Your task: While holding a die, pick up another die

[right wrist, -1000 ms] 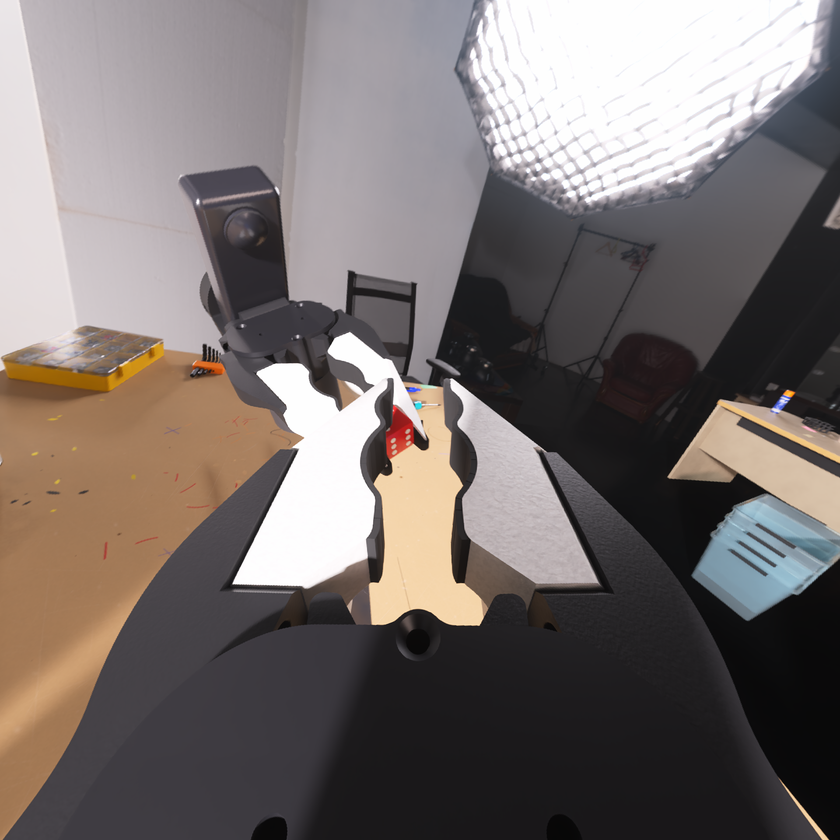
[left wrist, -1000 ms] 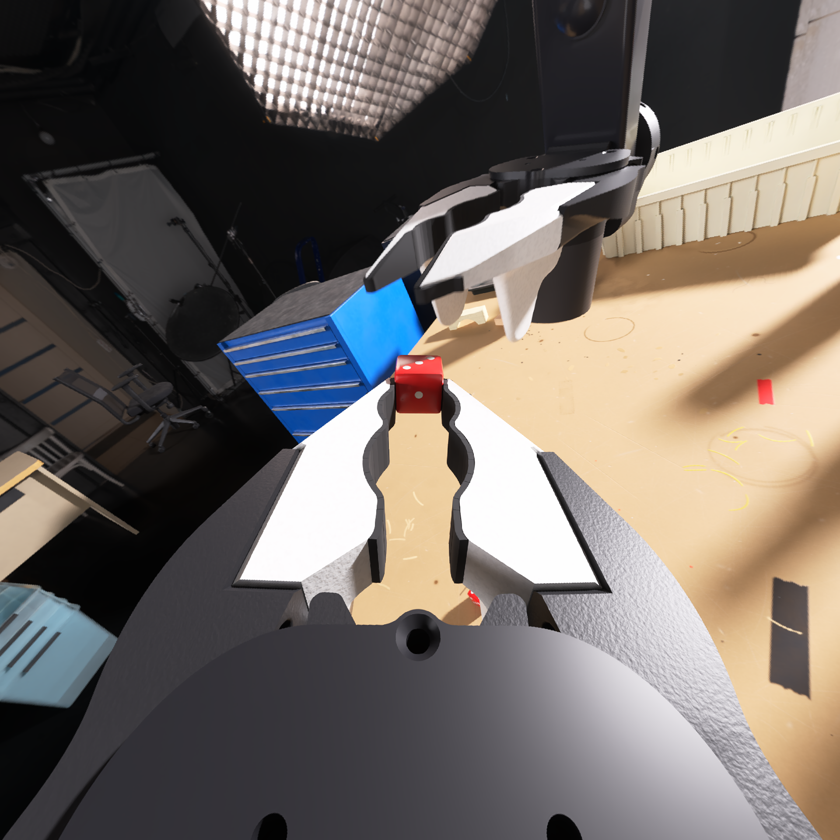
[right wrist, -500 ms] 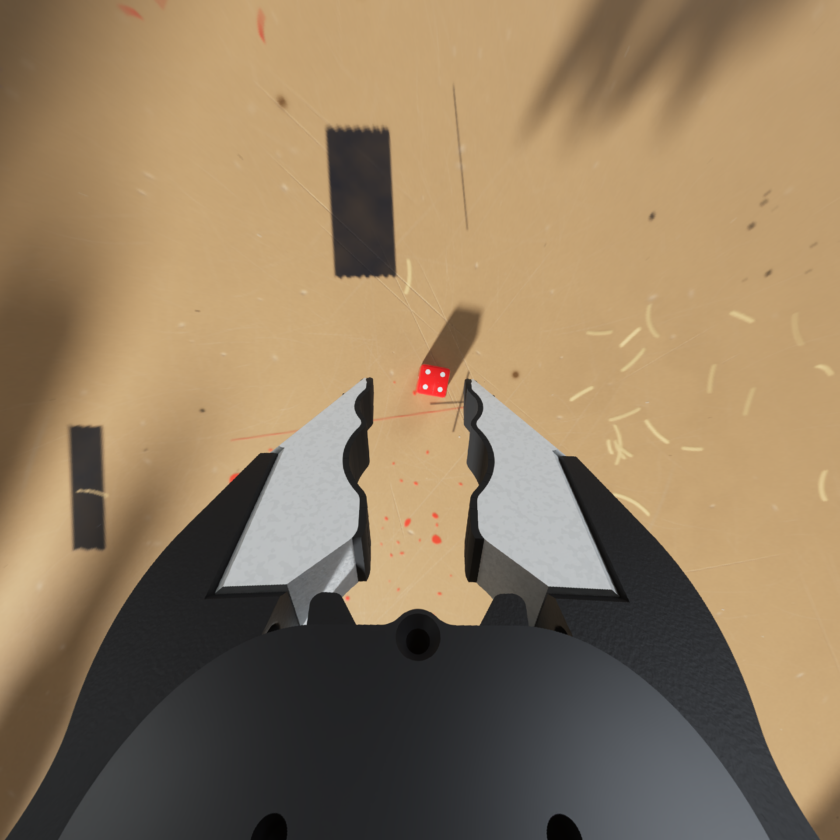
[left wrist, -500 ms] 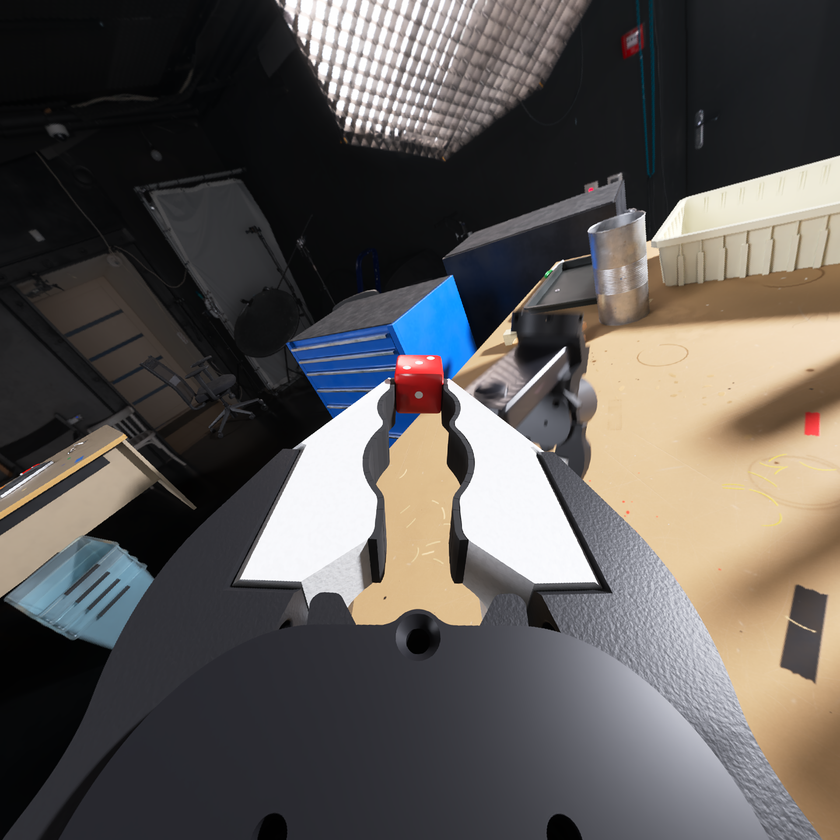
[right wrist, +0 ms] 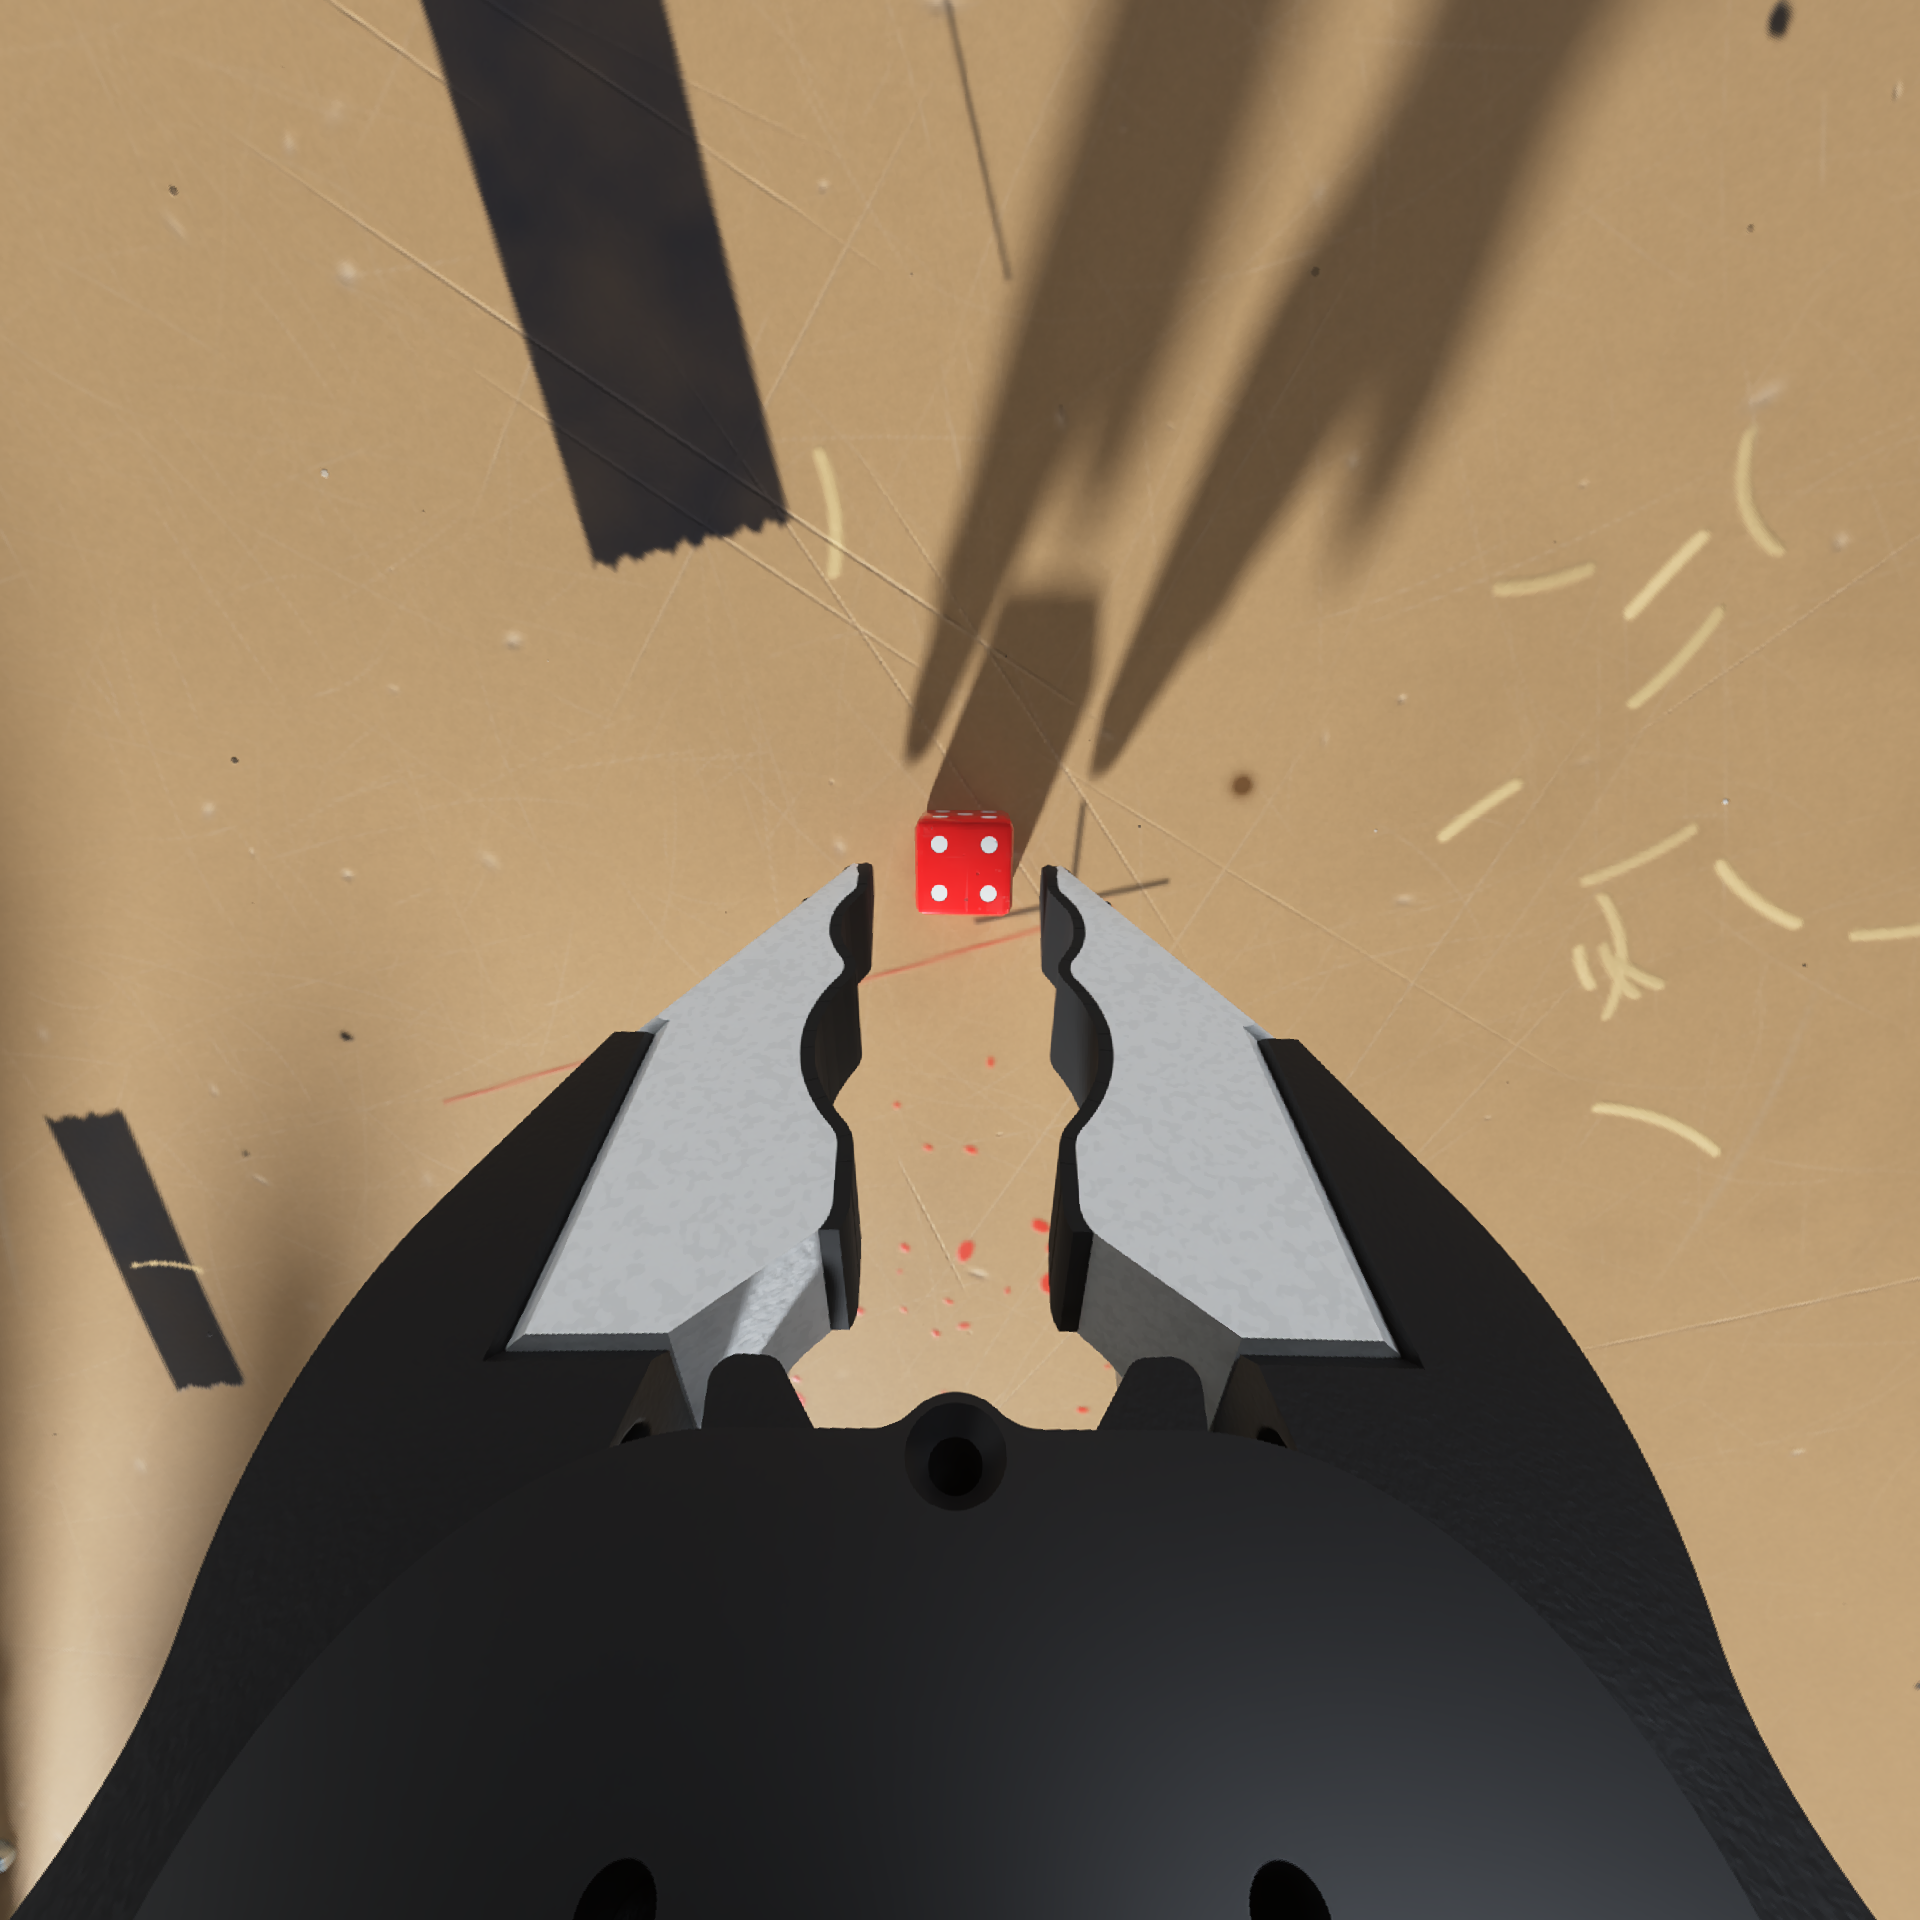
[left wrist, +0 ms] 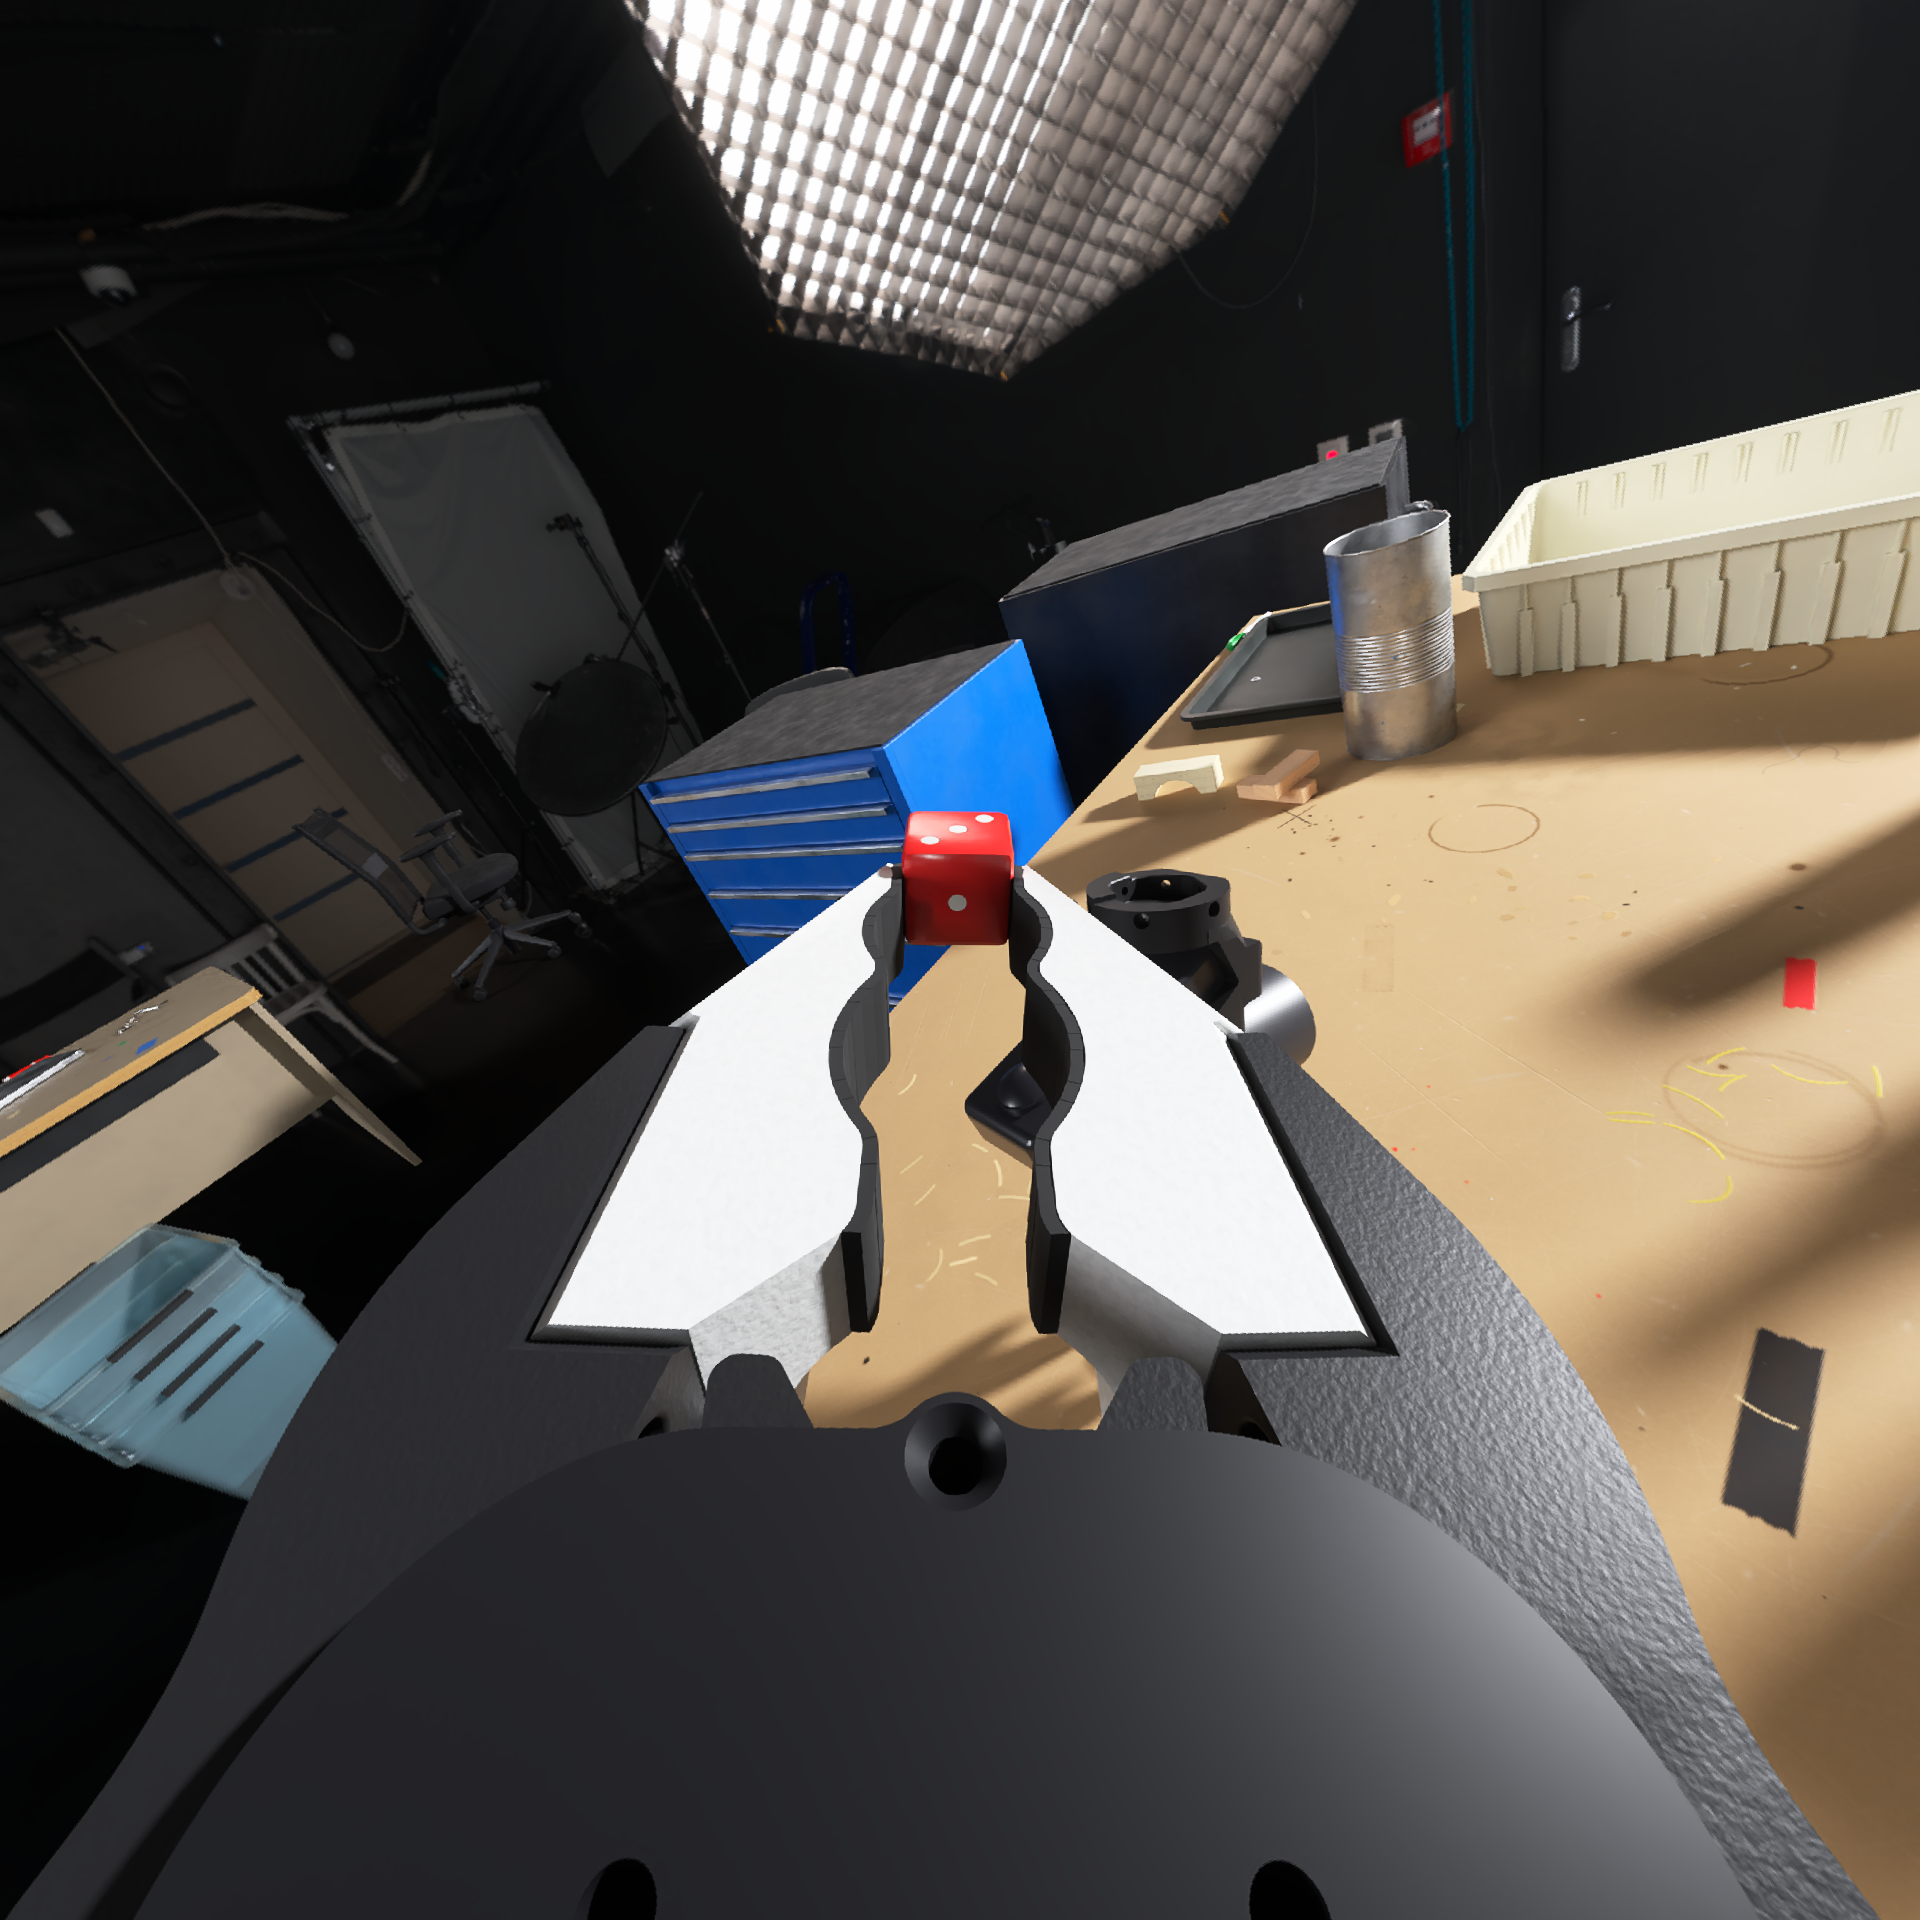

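Note:
My left gripper [left wrist: 957, 894] is shut on a red die [left wrist: 957, 878] with white pips, held between the fingertips above the brown table [left wrist: 1558, 1039]. My right gripper [right wrist: 957, 883] points straight down at the table [right wrist: 312, 727], open and empty. A second red die [right wrist: 963, 862] lies on the table between and just beyond its fingertips, four pips up, with a gap on each side. The right gripper [left wrist: 1174, 935] also shows in the left wrist view as a dark body low over the table, just right of my left fingers.
A metal can [left wrist: 1392, 634], a cream bin [left wrist: 1704, 561], a dark tray [left wrist: 1262, 675] and small wood blocks [left wrist: 1226, 777] stand at the table's far side. A blue drawer cabinet [left wrist: 831, 821] stands beyond the table edge. Black tape strips [right wrist: 613, 281] lie near the die.
My right gripper has turned from facing the left gripper to pointing down, then come lower over the lying die. My left gripper still holds its die and has shifted its aim a little.

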Tool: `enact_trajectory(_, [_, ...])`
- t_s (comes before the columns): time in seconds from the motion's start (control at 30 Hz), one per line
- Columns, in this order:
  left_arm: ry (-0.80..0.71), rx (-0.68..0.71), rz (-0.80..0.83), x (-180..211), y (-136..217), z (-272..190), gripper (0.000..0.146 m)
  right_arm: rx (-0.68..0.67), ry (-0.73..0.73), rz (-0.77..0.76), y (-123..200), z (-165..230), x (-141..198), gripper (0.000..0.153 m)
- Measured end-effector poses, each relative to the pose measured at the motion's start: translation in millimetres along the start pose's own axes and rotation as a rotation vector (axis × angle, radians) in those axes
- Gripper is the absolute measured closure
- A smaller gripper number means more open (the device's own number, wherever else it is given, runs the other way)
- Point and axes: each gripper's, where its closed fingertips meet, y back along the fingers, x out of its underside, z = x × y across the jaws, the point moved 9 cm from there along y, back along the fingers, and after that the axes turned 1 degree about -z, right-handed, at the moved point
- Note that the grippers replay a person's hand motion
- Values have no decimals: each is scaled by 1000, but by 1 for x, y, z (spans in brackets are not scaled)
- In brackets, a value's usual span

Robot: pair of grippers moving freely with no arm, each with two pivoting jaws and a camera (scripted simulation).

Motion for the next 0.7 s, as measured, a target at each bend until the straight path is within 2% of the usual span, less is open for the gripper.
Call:
enact_trajectory(0.13, [3,3,5,0,1,1,127,-2,4,10,-2,-1,0,134])
enact_trajectory(0.4, [0,1,23,3,-2,1,127,17,68,19,4,0,0,134])
enact_trajectory(0.5, [1,-7,56,8,-6,3,127,22,87,-94,35,0,-1,134])
enact_trajectory(0.6, [11,-18,103,19,-14,7,127,-7,153,-295,87,8,6,134])
enact_trajectory(0.7, [51,40,154,33,-30,5,127,1,252,-499,139,22,22,134])
